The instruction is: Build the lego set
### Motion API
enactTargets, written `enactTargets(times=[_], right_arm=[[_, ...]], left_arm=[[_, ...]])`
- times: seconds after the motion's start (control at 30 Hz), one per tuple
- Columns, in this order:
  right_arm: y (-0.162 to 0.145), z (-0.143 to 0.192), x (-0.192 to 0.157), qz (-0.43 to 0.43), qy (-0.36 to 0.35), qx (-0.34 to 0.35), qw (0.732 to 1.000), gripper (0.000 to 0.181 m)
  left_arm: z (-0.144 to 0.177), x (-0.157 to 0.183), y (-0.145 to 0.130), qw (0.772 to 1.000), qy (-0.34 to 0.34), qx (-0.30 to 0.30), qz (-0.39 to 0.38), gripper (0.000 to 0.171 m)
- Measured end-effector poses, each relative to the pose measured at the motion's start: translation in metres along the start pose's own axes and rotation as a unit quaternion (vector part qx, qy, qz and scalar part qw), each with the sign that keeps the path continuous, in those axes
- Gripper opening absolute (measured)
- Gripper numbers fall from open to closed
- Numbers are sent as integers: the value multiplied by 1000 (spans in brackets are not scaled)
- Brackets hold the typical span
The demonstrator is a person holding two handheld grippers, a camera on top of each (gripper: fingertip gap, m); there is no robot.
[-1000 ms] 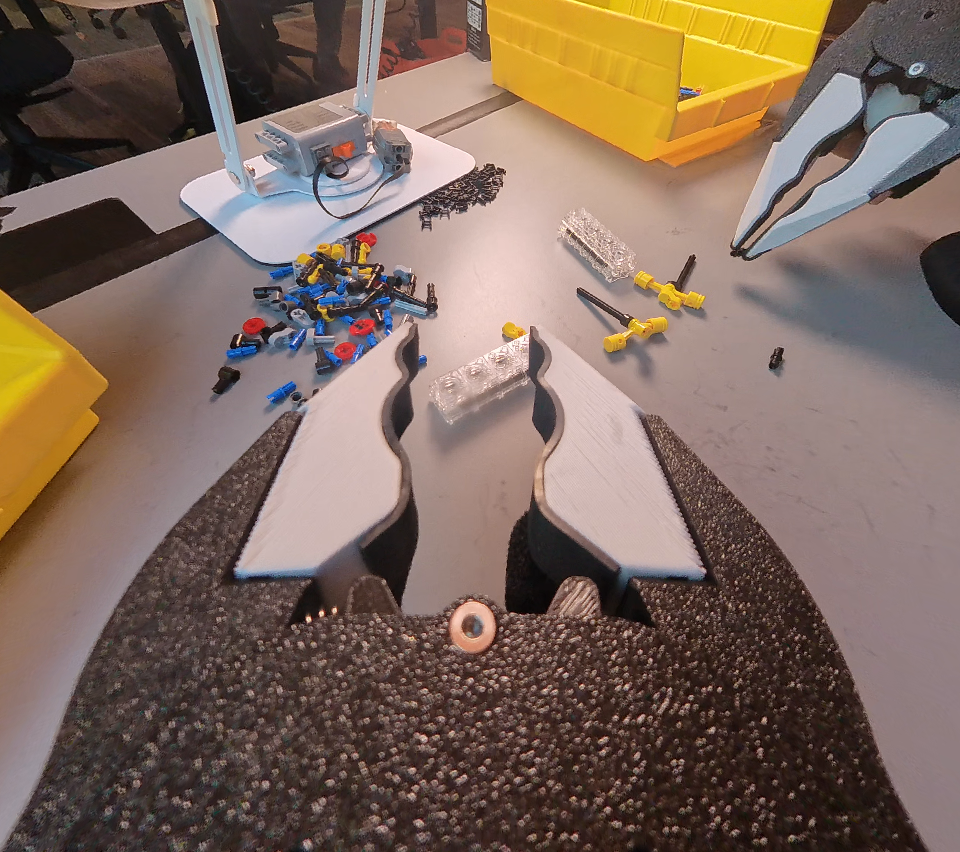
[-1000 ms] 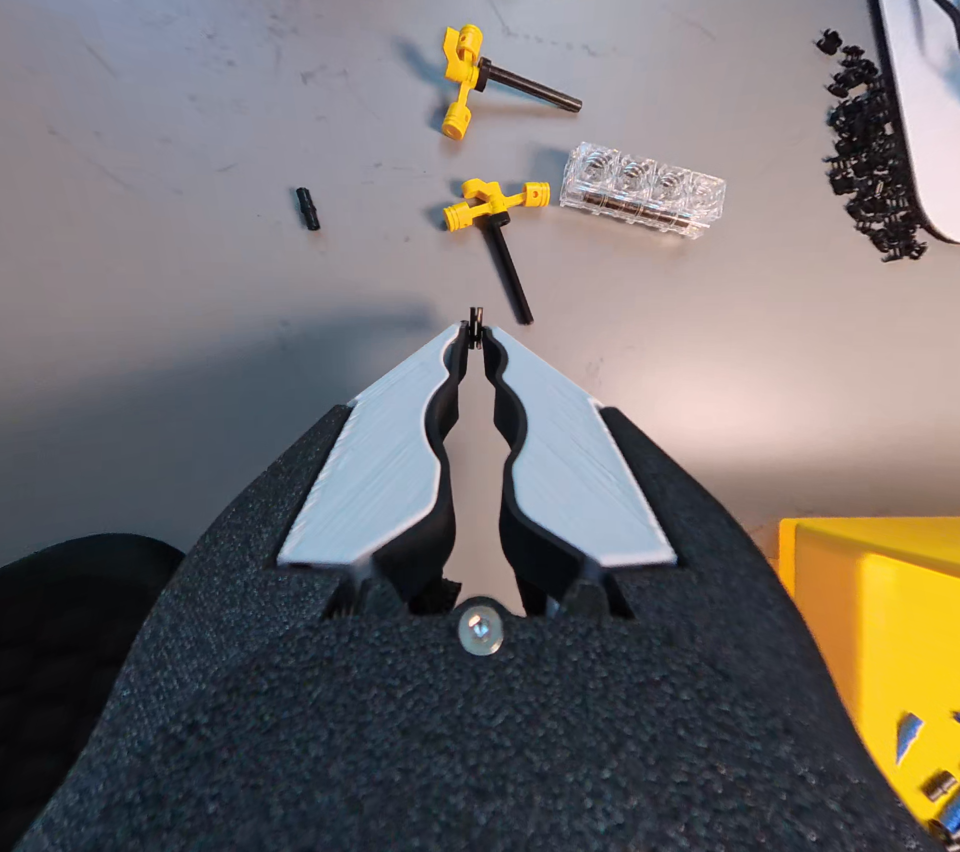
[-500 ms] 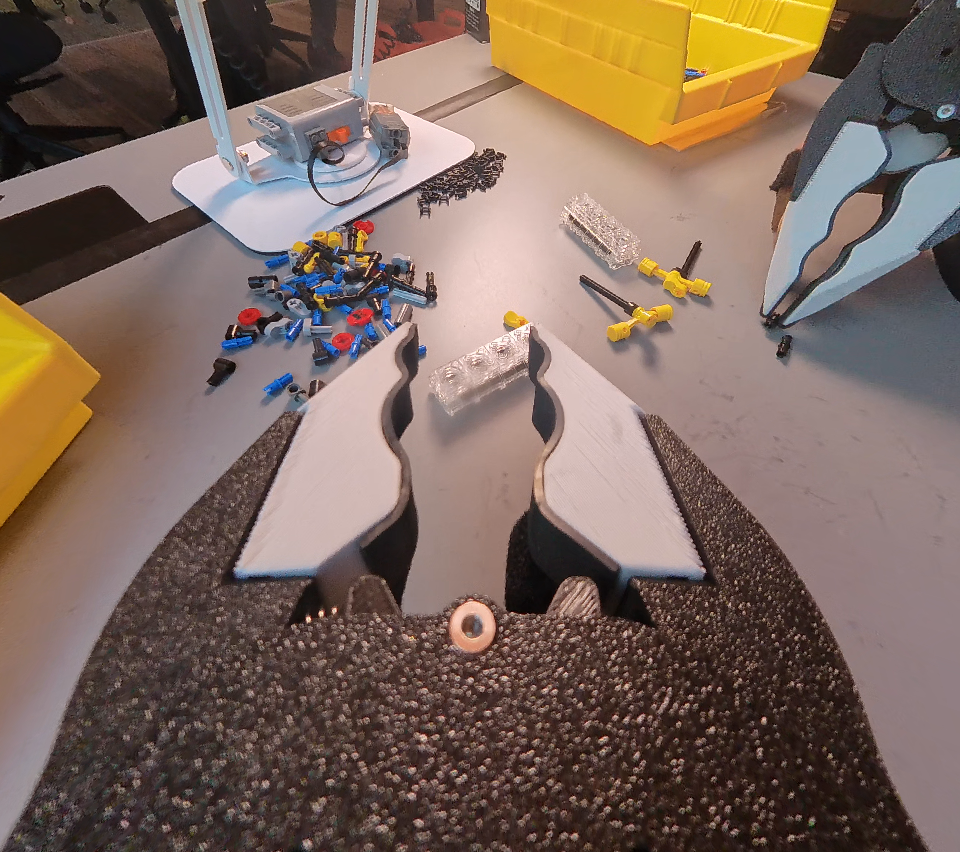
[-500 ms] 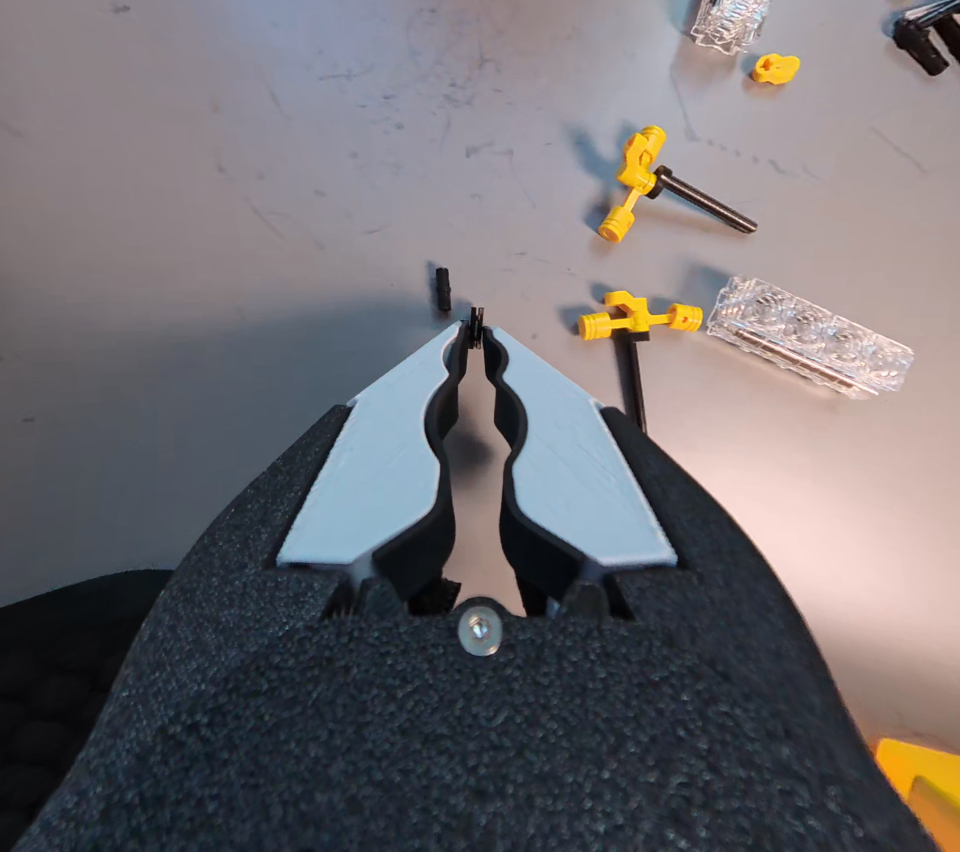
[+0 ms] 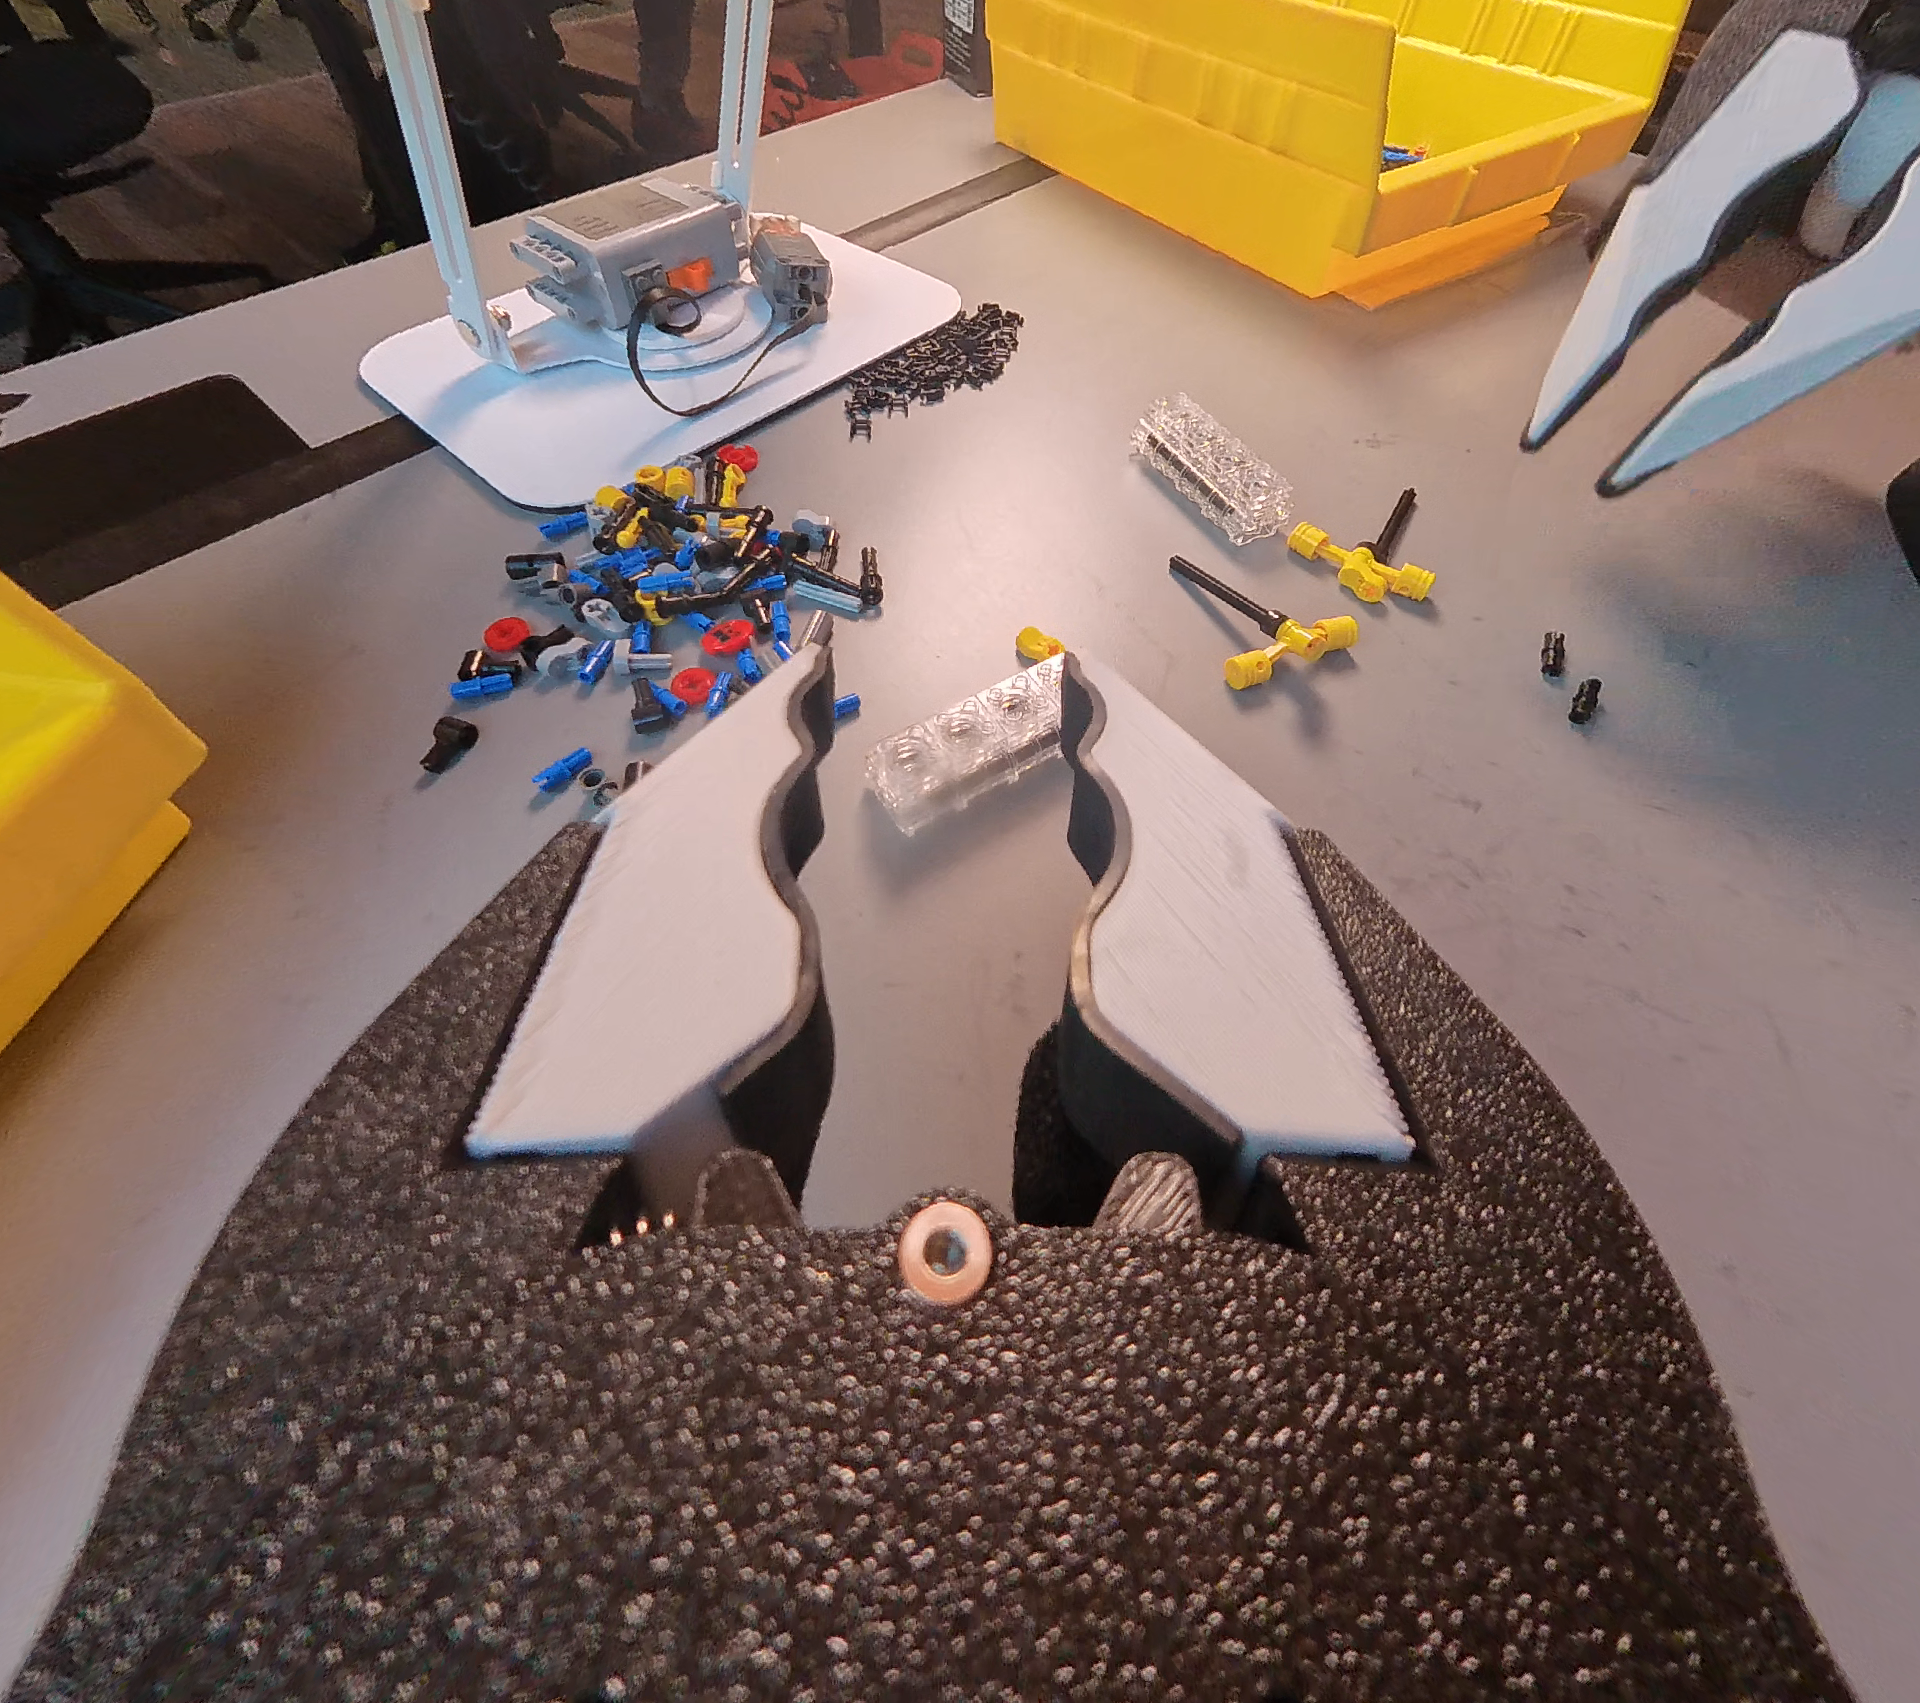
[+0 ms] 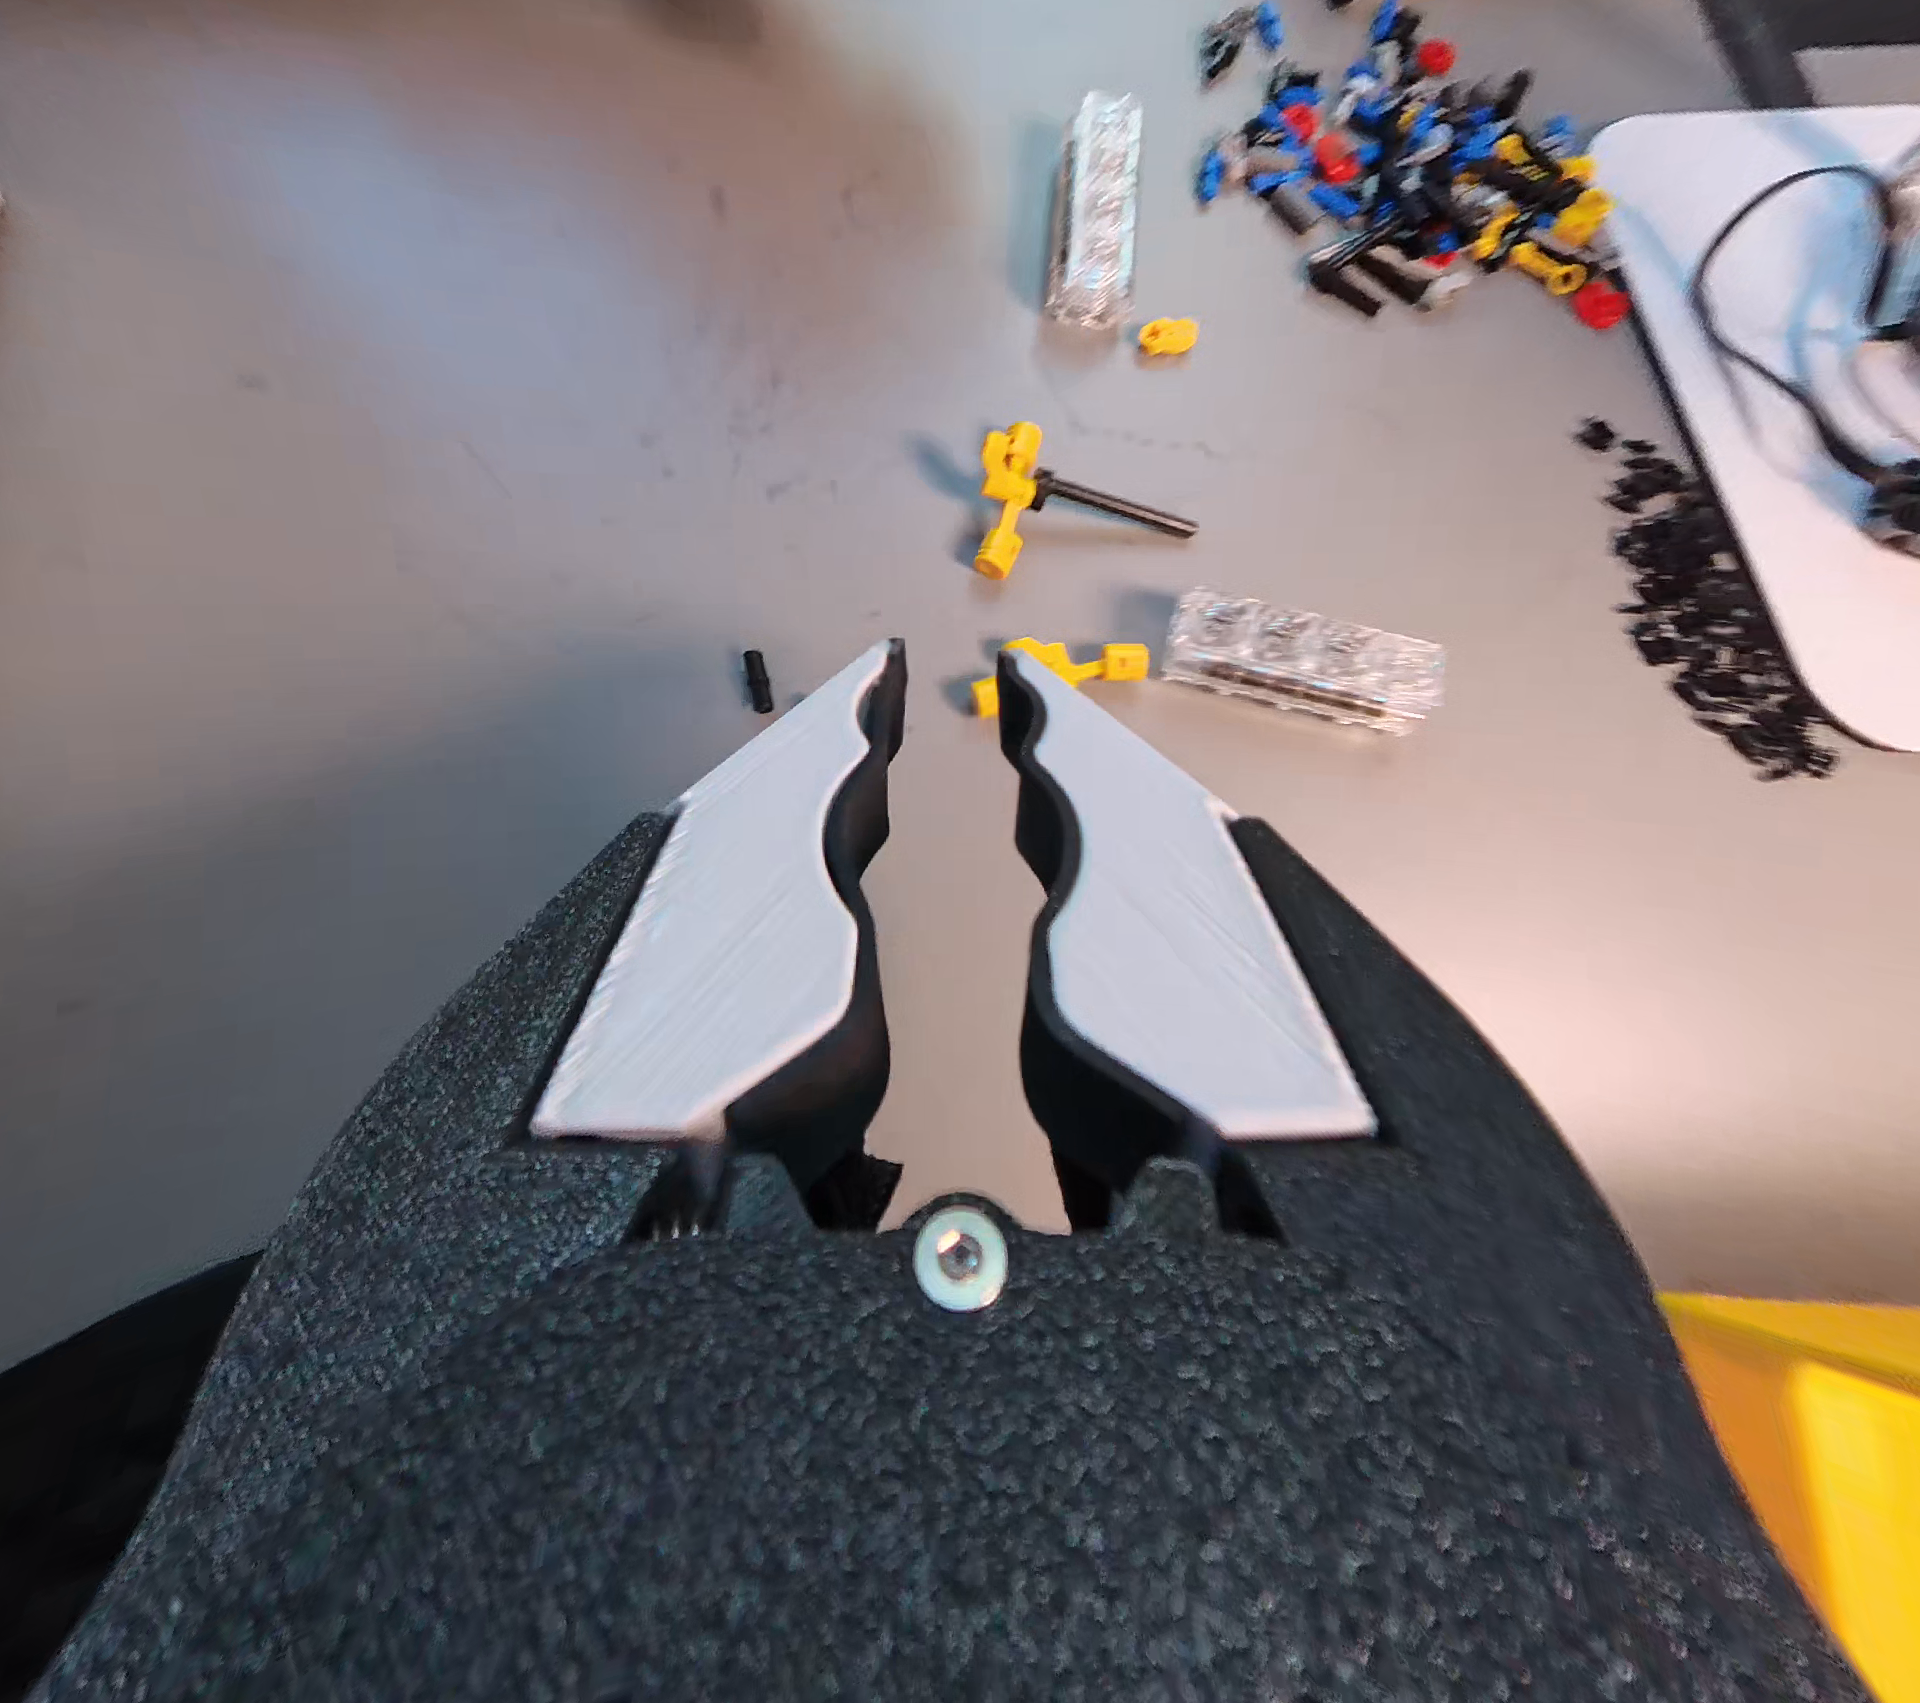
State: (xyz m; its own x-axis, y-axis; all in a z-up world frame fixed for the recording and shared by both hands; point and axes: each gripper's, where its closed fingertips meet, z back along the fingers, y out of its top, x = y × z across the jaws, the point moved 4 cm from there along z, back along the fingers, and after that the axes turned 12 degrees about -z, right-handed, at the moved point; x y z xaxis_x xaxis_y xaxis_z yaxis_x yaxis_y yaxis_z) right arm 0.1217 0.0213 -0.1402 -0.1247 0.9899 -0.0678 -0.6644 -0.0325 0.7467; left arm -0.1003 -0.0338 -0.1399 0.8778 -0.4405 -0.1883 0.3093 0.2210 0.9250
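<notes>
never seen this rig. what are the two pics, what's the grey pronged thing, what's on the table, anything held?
No robot: a person holds a two-finger claw in each hand, with a camera on each looking along its fingers. One picture is the left claw, the other the right claw. Both are open and hold nothing. The left frames a clear brick on the grey table. The right hangs above two small black pins, near yellow-and-black axle pieces. Also there: a pile of small coloured parts, a yellow bin, a white stand.
</notes>
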Motion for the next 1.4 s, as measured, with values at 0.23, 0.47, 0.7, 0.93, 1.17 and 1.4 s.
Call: enactTargets(times=[0.23, 0.47, 0.7, 0.93, 1.17, 1.4], right_arm=[[24, 69, 55, -48, -140, 132, 980, 24], [14, 162, 164, -139, -319, 168, 922, 20], [-22, 172, 236, -226, -404, 126, 877, 0], [20, 157, 202, -168, -404, 262, 860, 26], [93, 133, 149, -48, -389, 368, 843, 34], [179, 116, 214, -46, -399, 396, 825, 11]], left_arm=[[-2, 2, -2, 1000, -2, -7, -4, 44], [-4, 4, -4, 1000, -5, -12, -10, 44], [-5, 3, -5, 1000, -3, -14, -7, 44], [-10, -4, -7, 1000, 10, -28, -2, 43], [-25, -30, -9, 998, 36, -44, 11, 43], [-30, -26, -13, 997, 45, -60, -30, 43]])
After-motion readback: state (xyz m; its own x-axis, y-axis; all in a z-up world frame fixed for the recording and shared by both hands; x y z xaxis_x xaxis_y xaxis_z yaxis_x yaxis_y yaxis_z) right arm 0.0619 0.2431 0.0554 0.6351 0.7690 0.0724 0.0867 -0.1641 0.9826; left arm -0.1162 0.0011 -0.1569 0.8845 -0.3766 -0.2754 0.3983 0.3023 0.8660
